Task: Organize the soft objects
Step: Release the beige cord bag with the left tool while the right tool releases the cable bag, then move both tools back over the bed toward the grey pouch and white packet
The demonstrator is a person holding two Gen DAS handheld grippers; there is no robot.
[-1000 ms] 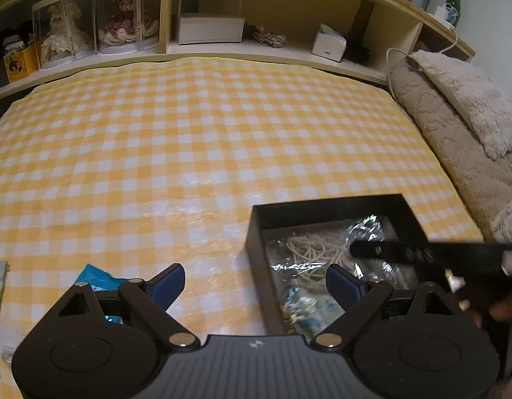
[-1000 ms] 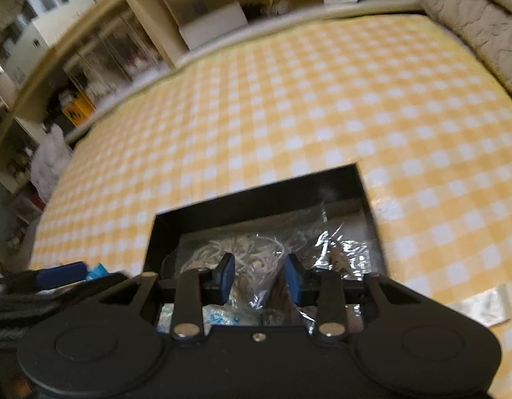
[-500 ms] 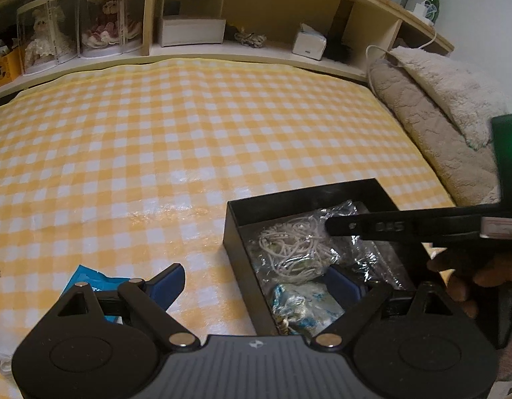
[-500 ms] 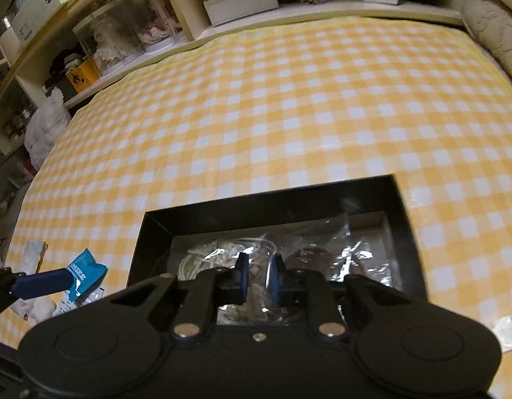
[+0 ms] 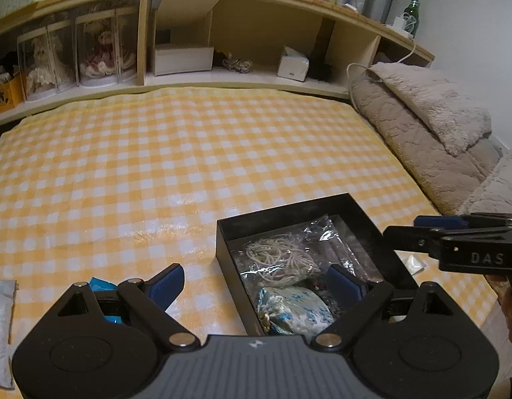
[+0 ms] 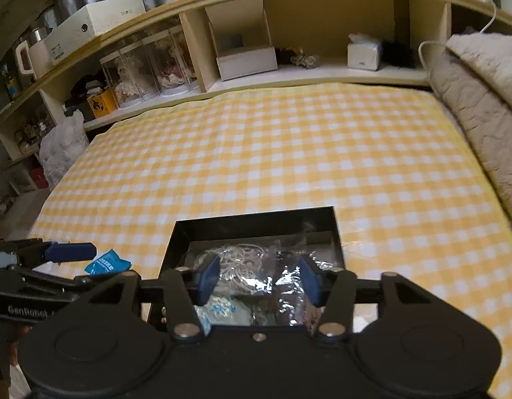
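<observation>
A black open box (image 5: 365, 217) sits on the yellow checked cloth; it also shows in the right wrist view (image 6: 256, 221). Inside lie a clear bag of pale cord (image 5: 279, 257), a blue-and-white flowered pouch (image 5: 294, 312) and crinkled clear plastic (image 6: 289, 274). My left gripper (image 5: 256, 281) is open and empty, straddling the box's left wall. My right gripper (image 6: 257, 281) is open and empty above the box's near end. A small blue packet (image 6: 106, 262) lies on the cloth left of the box, partly hidden behind my left finger in the left wrist view (image 5: 98, 284).
A grey-white soft packet (image 5: 0, 326) lies at the left edge. A small clear packet (image 5: 412, 262) lies right of the box. Fuzzy beige blankets (image 5: 432, 113) are piled along the right side. A wooden shelf unit (image 5: 222, 33) with boxes and doll cases lines the back.
My right gripper opened from nearly shut and drew back and up from the box contents. Both views rose and tilted up, showing more of the shelf.
</observation>
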